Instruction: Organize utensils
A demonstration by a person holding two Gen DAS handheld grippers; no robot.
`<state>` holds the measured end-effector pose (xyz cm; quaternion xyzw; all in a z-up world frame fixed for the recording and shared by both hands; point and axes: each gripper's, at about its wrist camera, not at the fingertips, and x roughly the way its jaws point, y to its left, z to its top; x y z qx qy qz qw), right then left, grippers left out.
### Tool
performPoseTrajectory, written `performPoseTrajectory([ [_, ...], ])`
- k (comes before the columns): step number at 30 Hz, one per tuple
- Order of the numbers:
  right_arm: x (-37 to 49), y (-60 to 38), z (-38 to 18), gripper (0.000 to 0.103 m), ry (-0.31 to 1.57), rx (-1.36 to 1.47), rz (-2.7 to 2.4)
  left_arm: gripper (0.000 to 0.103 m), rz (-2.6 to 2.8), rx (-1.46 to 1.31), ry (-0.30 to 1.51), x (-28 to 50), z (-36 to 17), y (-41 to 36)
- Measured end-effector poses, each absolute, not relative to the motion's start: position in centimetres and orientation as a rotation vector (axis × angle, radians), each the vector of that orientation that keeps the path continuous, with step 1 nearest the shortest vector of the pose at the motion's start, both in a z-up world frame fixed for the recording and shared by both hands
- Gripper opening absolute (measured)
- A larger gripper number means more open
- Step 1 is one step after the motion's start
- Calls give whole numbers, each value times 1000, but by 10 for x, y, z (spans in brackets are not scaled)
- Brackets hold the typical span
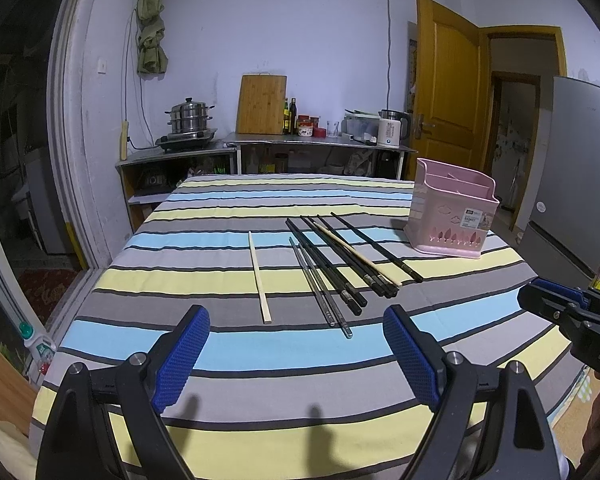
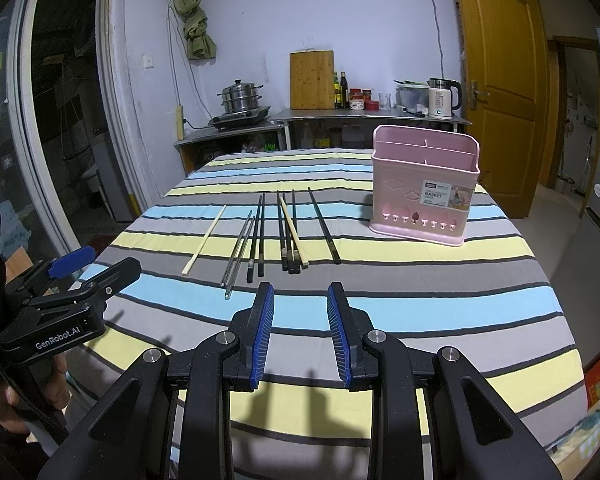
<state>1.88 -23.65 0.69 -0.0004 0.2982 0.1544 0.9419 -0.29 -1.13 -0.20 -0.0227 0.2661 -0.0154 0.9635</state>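
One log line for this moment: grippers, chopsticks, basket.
left gripper: open, empty | right gripper: open, empty | chopsticks: loose on tablecloth | pink basket: upright, nothing visible inside

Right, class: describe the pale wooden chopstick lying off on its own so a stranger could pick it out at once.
Start at the striped tablecloth, with the pink utensil basket standing on its right side. Left of the basket lies a row of chopsticks. The one wanted lies farthest left, apart from the rest: pale wood, single, touching nothing, while its nearest neighbours are a metal pair.

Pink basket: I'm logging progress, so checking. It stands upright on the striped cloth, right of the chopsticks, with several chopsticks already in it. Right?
Not quite. The pink basket does stand upright, right of the chopsticks, but the right wrist view shows its compartments empty; all chopsticks lie on the striped cloth.
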Motion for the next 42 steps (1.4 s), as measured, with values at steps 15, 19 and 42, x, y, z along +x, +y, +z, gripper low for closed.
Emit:
performPoseTrajectory([
  [15, 66, -229, -1, 28, 643, -12, 334, 88, -13, -94, 673, 71, -20, 17],
  [19, 93, -225, -5, 28, 664, -18, 342, 79, -12, -90, 716, 103, -28, 26],
  [42, 268, -173, -57, 28, 834, -135, 347, 37, -14, -163, 939, 244, -80, 64],
])
